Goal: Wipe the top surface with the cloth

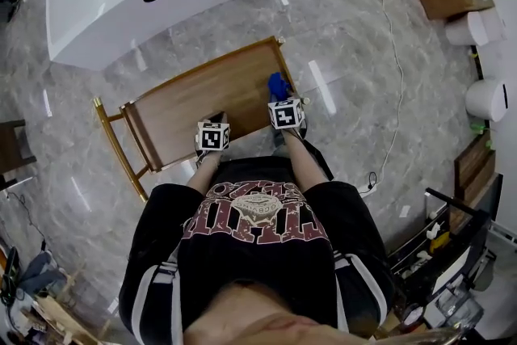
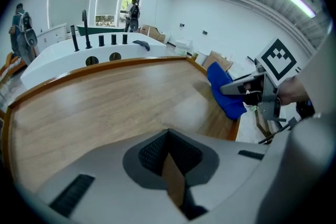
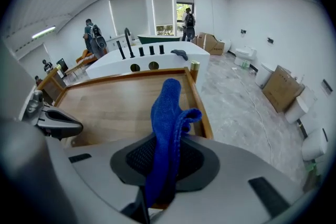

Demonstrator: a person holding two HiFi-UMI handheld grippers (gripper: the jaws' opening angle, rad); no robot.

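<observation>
- Here we are over the wooden desk, and the blue cloth is up at the desk's right side, close to the near edge.
- The right tool has it: jaws clamped tight on the cloth's lower folds, and the free end flops up and forward beyond them.
- From the left gripper view the cloth droops towards the wood by the rim. Whether it touches, I can't tell.
- The left tool sits low over the near edge with its jaws drawn almost together and nothing gripped. Only a sliver of wood colour shows in the slit.
- The wipe looks barely begun, with the whole top ahead of it.
- To do it well, I'd say: press the cloth flat, not just its tip. Sweep in long, overlapping passes from the right rim across to the left, then work towards the far edge. Keep the hard jaws off the wood.
</observation>
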